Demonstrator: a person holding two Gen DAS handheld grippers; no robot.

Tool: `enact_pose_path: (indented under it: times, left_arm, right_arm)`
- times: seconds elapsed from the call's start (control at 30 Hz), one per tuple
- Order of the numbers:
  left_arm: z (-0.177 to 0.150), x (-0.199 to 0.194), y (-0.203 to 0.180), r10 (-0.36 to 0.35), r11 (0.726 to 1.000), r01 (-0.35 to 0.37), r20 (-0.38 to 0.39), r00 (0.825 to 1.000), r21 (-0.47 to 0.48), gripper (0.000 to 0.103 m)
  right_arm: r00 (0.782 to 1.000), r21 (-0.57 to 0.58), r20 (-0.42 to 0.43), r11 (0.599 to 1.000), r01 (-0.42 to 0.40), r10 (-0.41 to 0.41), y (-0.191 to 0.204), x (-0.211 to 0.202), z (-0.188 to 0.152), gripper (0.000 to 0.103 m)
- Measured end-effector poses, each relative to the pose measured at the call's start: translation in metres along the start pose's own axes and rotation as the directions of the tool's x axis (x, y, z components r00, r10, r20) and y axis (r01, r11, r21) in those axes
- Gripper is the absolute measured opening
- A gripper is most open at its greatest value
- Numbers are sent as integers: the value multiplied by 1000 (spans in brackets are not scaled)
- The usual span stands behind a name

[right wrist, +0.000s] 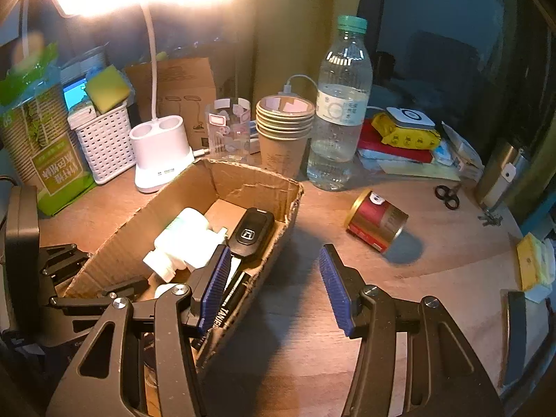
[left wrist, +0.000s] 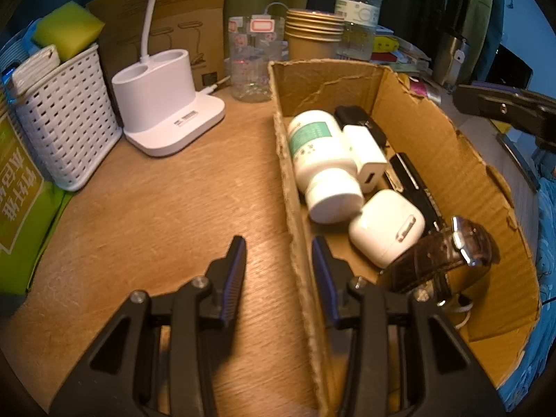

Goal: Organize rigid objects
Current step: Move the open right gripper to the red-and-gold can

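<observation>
On the wooden worktop (left wrist: 146, 215), along its far edge, things run from left to right: a green tissue pack (left wrist: 17, 205) at the left edge, a white perforated basket (left wrist: 66, 121) with a yellow-green sponge (left wrist: 67, 29) sticking out of it, a white desk-lamp base (left wrist: 166, 104) with two round wells, a clear sticker-covered glass (left wrist: 252, 59), a stack of brown paper cups (left wrist: 312, 33) and a water bottle (right wrist: 342, 104) with a green cap.

The left gripper (left wrist: 279, 264) straddles the near left wall of the cardboard box (left wrist: 451, 160): one finger is outside over the bare wood, the other inside the box. Its jaws are spread on either side of the wall; whether the pads touch the cardboard I cannot tell.

Inside the box lie a white pill bottle (left wrist: 323, 163) on its side against the left wall, a white charger plug (left wrist: 365, 156) touching it, a black car key fob (right wrist: 250, 234) toward the far end, a white earbud case (left wrist: 385, 226), a black pen (left wrist: 413, 187) along the right wall, and a brown-strapped wristwatch (left wrist: 448, 257) at the near end.

The right gripper (right wrist: 274, 278) straddles the box's right wall, jaws spread, pinching nothing. To the right of the box a red and gold can (right wrist: 377, 220) lies on its side on the open wood, well apart from both grippers. Small black scissors (right wrist: 448, 196) lie near the right edge.
</observation>
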State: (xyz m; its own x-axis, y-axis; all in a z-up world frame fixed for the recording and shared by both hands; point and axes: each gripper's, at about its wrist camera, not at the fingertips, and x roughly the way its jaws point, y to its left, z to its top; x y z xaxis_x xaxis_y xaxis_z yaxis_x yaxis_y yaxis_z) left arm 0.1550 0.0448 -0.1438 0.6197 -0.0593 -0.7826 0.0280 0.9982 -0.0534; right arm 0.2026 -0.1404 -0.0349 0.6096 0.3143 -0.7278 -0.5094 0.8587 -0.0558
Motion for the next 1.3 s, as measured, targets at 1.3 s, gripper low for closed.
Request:
enact_pose_path:
  times: [1.3]
  left_arm:
    - [0,0,-1,1,1000,-1,0,1000,0,41]
  right_arm:
    - [997,125,2,989,77,-78,-71,24,-4,76]
